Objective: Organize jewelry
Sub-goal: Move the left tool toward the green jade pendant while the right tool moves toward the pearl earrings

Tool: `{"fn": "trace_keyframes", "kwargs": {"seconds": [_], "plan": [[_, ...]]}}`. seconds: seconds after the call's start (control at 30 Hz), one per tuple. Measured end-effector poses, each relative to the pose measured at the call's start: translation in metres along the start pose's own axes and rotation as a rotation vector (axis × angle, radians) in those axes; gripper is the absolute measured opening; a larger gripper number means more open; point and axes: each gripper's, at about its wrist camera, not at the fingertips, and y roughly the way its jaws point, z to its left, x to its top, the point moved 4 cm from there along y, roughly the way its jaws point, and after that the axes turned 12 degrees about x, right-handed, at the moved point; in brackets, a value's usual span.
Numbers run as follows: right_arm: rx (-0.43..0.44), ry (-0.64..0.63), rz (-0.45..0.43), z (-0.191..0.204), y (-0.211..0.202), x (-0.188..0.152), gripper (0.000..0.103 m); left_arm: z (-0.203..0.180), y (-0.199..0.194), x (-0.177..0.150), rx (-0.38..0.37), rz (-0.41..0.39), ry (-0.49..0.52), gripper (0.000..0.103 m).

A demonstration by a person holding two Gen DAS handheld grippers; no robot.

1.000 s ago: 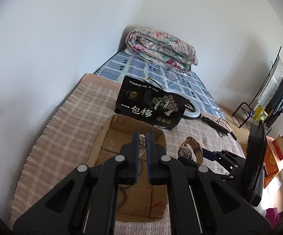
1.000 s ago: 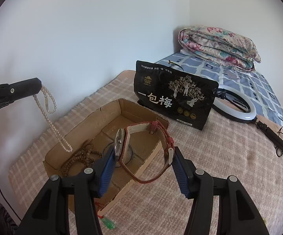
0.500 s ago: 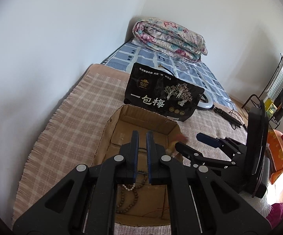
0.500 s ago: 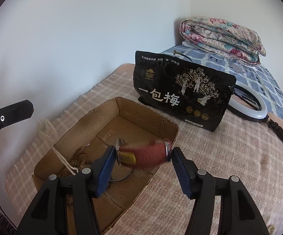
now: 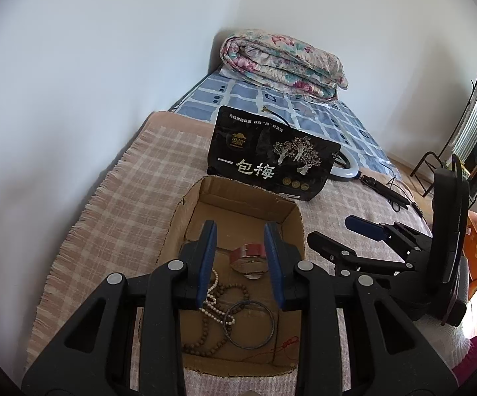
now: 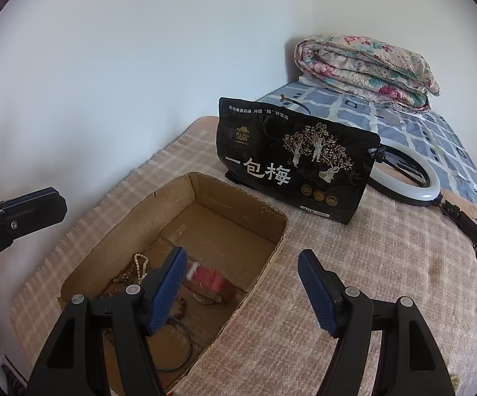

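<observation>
Bedding formed the work surface: a checked blanket [image 5: 129,198] under an open cardboard box [image 5: 185,217], a black printed bag [image 6: 291,161] standing beyond it. Both deposits appeared made. The left gripper [image 5: 240,260] had its jaws opening with nothing between them, the pearl strand [image 5: 213,300] lying below them on the box floor. The right gripper [image 6: 245,283] was likewise opening and empty, the red-strapped watch [image 6: 207,283] lying in the box just past its left jaw. Next move, judged: lift clear and seek any remaining piece. Only the left view showed the bangle [image 5: 250,325] whole; the right view alone showed the ring light [image 6: 407,178] clearly.
</observation>
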Motion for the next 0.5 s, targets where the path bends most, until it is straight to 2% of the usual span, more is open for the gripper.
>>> {"fn": "trace_keyframes", "kwargs": {"seconds": [0.5], "plan": [[-0.018, -0.014, -0.029, 0.011, -0.031, 0.003, 0.072, -0.003, -0.027, 0.004, -0.003, -0.04, 0.011, 0.029]]}}
